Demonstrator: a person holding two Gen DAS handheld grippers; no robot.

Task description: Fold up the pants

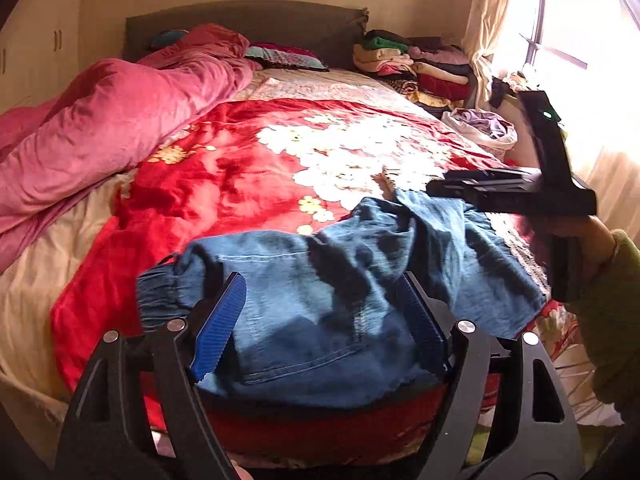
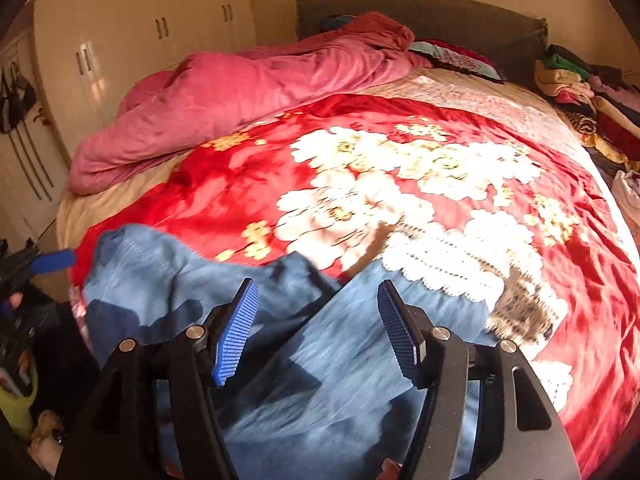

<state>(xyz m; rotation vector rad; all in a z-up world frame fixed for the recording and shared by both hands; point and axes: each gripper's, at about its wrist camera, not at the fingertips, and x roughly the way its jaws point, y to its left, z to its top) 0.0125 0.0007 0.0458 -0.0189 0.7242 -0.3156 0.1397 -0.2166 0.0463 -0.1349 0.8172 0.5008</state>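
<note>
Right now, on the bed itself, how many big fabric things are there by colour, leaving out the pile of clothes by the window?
Blue: 1, the jeans
Red: 1, the floral blanket
Pink: 1, the bunched duvet
Total: 3
Both grippers, left gripper and right gripper, are open over the jeans.

Strong daylight enters through the window (image 1: 568,40) to the right of the left gripper (image 1: 324,320), overexposing that corner. Both grippers cast hard shadows on the pants (image 1: 320,280). Motion blur smears the denim beneath the right gripper (image 2: 318,328). Fisheye distortion bends all edges.
</note>
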